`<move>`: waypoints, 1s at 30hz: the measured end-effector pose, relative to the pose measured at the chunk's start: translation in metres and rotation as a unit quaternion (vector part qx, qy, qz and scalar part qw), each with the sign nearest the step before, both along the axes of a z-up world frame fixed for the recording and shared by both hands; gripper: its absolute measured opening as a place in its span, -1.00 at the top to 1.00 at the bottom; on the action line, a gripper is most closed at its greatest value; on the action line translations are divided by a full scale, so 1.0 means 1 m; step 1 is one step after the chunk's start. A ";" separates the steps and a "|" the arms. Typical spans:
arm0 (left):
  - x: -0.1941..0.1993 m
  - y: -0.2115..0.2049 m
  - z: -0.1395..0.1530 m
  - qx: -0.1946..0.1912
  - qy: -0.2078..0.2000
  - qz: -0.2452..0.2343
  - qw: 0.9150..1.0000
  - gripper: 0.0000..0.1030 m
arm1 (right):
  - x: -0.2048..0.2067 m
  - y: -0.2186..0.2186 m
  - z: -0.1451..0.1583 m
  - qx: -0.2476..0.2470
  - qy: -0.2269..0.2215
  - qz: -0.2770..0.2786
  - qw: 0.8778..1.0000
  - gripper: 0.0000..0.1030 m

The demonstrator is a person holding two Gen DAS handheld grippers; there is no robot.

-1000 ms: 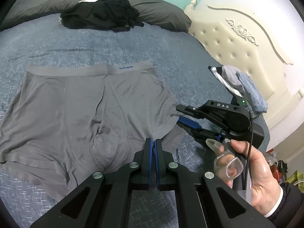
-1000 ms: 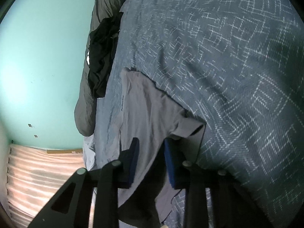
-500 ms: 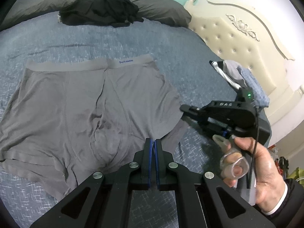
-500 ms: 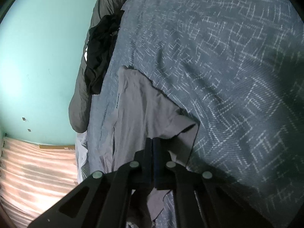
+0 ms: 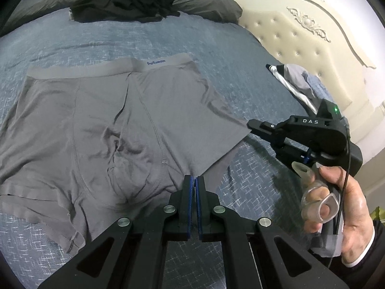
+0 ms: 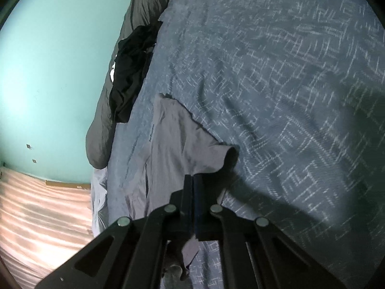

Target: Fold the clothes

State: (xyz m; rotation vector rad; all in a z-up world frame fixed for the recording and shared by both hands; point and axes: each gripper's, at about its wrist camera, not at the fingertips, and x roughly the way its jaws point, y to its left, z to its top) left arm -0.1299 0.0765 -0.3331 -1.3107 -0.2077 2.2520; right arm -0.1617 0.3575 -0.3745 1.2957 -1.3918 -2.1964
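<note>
Two tools work on one pair of grey briefs (image 5: 115, 125), which lies spread flat on the blue bed (image 5: 216, 41) and fills the centre and left of the left wrist frame, waistband toward the top. The left tool (image 5: 194, 185), at lower centre, has its pads pressed together right at the hem of the near leg; whether cloth sits between them I cannot tell. The right tool (image 6: 193, 187) is clamped on the outer corner of that same leg, and in the right wrist frame the fabric lifts and curls over just above its tips. By the look of it, the cloth is thin, light and limp: it wrinkles at the crotch, drapes from the pinch, and will sag or stretch, not hold a crease. Seams, hems and the thick waistband look like the firmest places to take hold; a pinch in open fabric would likely just bunch it. A dark heap of clothes (image 5: 122, 2) sits at the top of the frame, well apart.
</note>
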 end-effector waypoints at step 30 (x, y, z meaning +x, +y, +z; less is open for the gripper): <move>0.009 -0.093 0.010 0.030 -0.021 0.098 0.995 0.18 | -0.017 0.019 0.002 0.070 -0.009 0.014 0.997 0.26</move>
